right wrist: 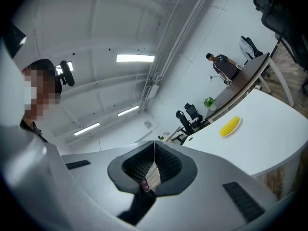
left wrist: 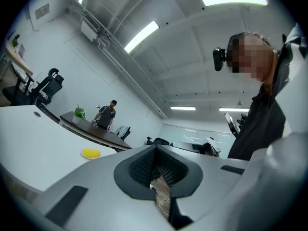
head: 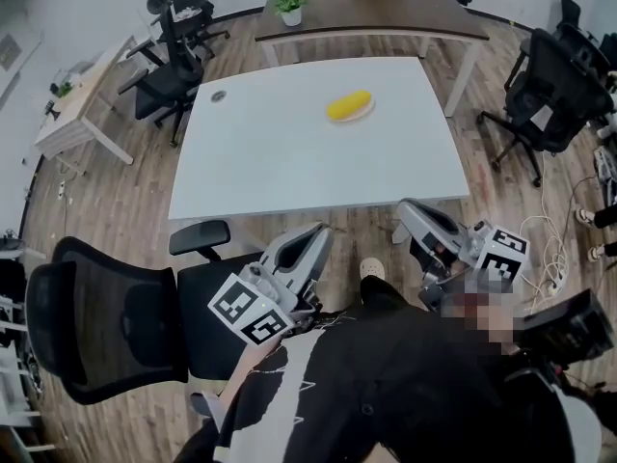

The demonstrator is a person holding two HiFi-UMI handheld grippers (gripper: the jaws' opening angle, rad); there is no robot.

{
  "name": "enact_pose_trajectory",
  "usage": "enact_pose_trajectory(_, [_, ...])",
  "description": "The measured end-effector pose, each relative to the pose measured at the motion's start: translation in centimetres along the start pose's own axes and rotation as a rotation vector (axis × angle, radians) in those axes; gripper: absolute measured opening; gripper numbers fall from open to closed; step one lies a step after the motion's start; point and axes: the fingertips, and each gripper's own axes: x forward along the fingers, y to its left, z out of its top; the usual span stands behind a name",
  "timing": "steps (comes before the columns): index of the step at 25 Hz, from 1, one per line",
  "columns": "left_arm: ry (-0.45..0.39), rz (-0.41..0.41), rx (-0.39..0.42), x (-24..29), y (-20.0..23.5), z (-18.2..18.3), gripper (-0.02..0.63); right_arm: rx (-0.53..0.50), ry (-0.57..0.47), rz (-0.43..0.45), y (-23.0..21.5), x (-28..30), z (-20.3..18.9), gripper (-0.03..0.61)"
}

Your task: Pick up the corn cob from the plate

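A yellow corn cob (head: 349,105) lies on a small plate (head: 368,112) at the far middle of the white table (head: 289,162). Both grippers are held low, short of the table's near edge and far from the cob. My left gripper (head: 319,233) is shut and empty, its tips meeting in the left gripper view (left wrist: 156,147). My right gripper (head: 406,208) is also shut on nothing, its tips meeting in the right gripper view (right wrist: 154,142). The corn cob (left wrist: 91,153) shows small at the left in the left gripper view. In the right gripper view the corn cob (right wrist: 230,126) shows at the right.
A black mesh office chair (head: 106,326) stands right by my left side. More office chairs stand left (head: 169,80) and right (head: 549,95) of the table. A brown desk (head: 386,13) with a potted plant (head: 289,6) lies beyond. Cables (head: 549,249) trail on the wooden floor.
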Motion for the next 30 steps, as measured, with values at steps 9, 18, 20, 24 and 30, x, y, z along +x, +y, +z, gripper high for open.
enact_pose_trajectory(9, [0.012,-0.004,0.018,2.7,3.0,0.9,0.014,0.002,0.013,0.039,-2.8,3.8,3.0,0.018])
enact_pose_trajectory(18, [0.023,0.026,0.032,8.4,7.9,2.0,0.014,0.026,0.03,0.08,-7.7,7.3,6.9,0.018])
enact_pose_trajectory(20, [0.024,0.015,0.024,9.8,8.8,2.1,0.014,0.032,0.04,0.08,-9.2,8.0,7.8,0.018])
enact_pose_trajectory(24, [0.04,0.019,0.007,12.5,11.0,1.9,0.014,0.052,0.055,0.083,-12.3,9.6,9.5,0.018])
enact_pose_trajectory(30, [0.042,0.076,-0.007,15.2,14.9,1.9,0.014,0.087,0.067,0.115,-16.0,11.9,11.5,0.018])
